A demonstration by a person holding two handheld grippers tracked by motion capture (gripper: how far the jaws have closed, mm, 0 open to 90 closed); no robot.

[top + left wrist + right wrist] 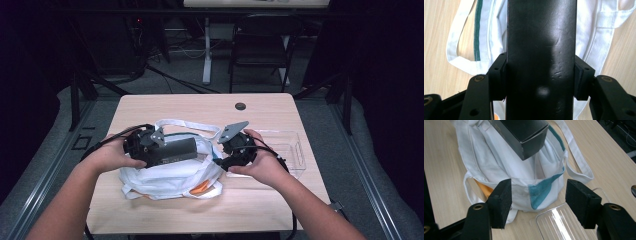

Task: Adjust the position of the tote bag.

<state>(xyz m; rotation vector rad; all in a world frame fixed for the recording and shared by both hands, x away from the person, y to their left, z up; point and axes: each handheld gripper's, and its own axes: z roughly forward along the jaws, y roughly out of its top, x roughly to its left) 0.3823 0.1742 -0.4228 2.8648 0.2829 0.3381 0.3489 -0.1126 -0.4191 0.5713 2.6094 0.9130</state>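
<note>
- Packing is the step we judge to be in hand: our left gripper (150,145) has its jaws clamped on the sides of a long black box (172,151), and the box lies just above the white cloth bag (165,177) in the middle of the table (260,107).
- In the left gripper view the box (541,57) runs straight up between the pads, gripped on both sides, with the bag (486,30) underneath.
- Our right gripper (537,203) has its jaws apart, holding nothing, poised at the bag's (499,167) teal-striped rim. In that view the box's end (524,137) points down toward the rim.
- Something orange (201,188) shows at the bag's lower edge; we cannot tell what it is.
- A clear plastic tray (290,147) sits just right of the bag, under the right hand (265,162).
- Next, we think, the right jaws need to pinch the rim and lift it open, so that the left can slide the box in end first.
</note>
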